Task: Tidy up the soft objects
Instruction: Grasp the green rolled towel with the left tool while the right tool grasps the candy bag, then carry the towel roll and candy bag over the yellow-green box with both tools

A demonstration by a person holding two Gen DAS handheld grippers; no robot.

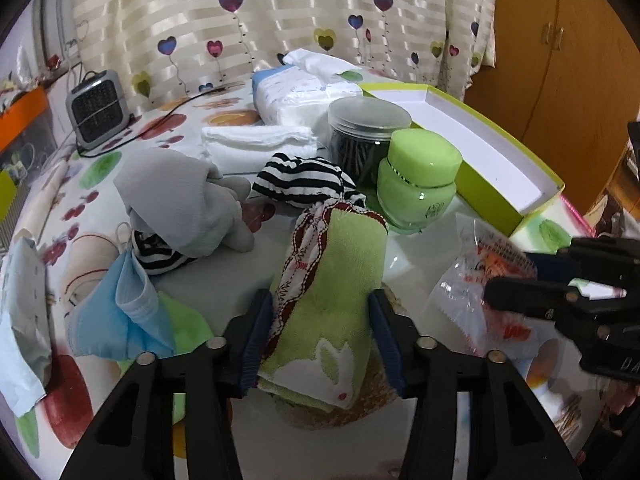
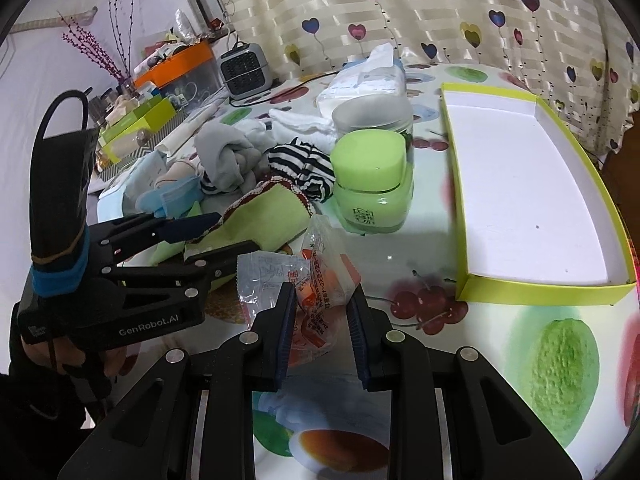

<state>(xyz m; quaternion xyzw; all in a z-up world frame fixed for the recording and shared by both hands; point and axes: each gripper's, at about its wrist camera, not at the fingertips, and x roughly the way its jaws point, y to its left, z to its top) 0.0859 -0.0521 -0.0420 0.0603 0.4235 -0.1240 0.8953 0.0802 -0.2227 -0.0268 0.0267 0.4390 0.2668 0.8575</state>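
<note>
My left gripper (image 1: 320, 308) is shut on a folded green towel (image 1: 336, 276) with a white rabbit and a red-trimmed edge; the towel also shows in the right wrist view (image 2: 260, 212). My right gripper (image 2: 320, 304) is shut on a clear snack packet (image 2: 316, 280) with orange print, which also shows in the left wrist view (image 1: 480, 280). A grey cloth (image 1: 180, 200), a striped cloth (image 1: 304, 180), a blue face mask (image 1: 120, 312) and folded white cloths (image 1: 256, 140) lie on the table.
An empty lime-green box (image 2: 520, 184) lies at the right. A green jar (image 1: 418, 180), a clear lidded tub (image 1: 368, 132), a tissue pack (image 1: 304, 92) and a small grey heater (image 1: 98, 108) stand on the fruit-print tablecloth (image 2: 560, 360). Clutter lines the far left.
</note>
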